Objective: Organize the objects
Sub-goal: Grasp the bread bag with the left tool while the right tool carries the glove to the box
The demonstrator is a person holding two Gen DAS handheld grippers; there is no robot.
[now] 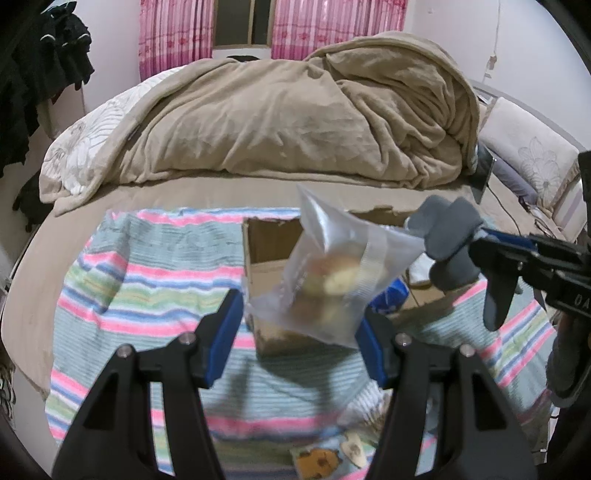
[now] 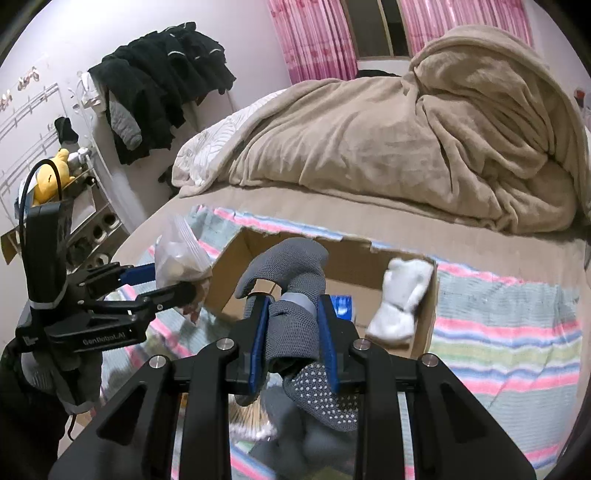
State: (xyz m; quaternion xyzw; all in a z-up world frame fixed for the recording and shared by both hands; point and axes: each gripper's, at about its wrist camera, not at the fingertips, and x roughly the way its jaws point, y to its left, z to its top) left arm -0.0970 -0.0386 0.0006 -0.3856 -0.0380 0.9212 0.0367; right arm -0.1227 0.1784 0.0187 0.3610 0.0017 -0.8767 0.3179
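On the far left, in the right wrist view, dark clothes (image 2: 162, 81) hang over a rack by the wall, with a yellow plush toy (image 2: 51, 177) on a shelf below them. The left tongs (image 1: 301, 325) are clenched on a clear zip-top plastic bag (image 1: 332, 273) with roundish pale food inside; the bag hangs in the air between the blue fingers (image 1: 221, 339), above the near left wall of an open brown cardboard box (image 1: 266, 243). The box rests on a pastel striped knitted blanket (image 1: 147, 280) spread on the bed's tan sheet (image 1: 207, 192). Inside the box, a blue packet (image 2: 341, 306) lies on the floor and a white rolled sock bundle (image 2: 399, 299) leans against the right wall. To the right, the right tongs (image 2: 293, 332) are grasping a grey knitted sock with white grip dots (image 2: 295, 314), held over the box's near edge; one end of the sock curls up beyond the fingertips, the dotted end hangs toward the camera. Far behind, a crumpled beige plush duvet (image 1: 295, 110) is heaped on the bed, with pink curtains (image 1: 177, 33) beyond it. At the far right in the left wrist view, a floral pillow (image 1: 532, 155) lies against the headboard.
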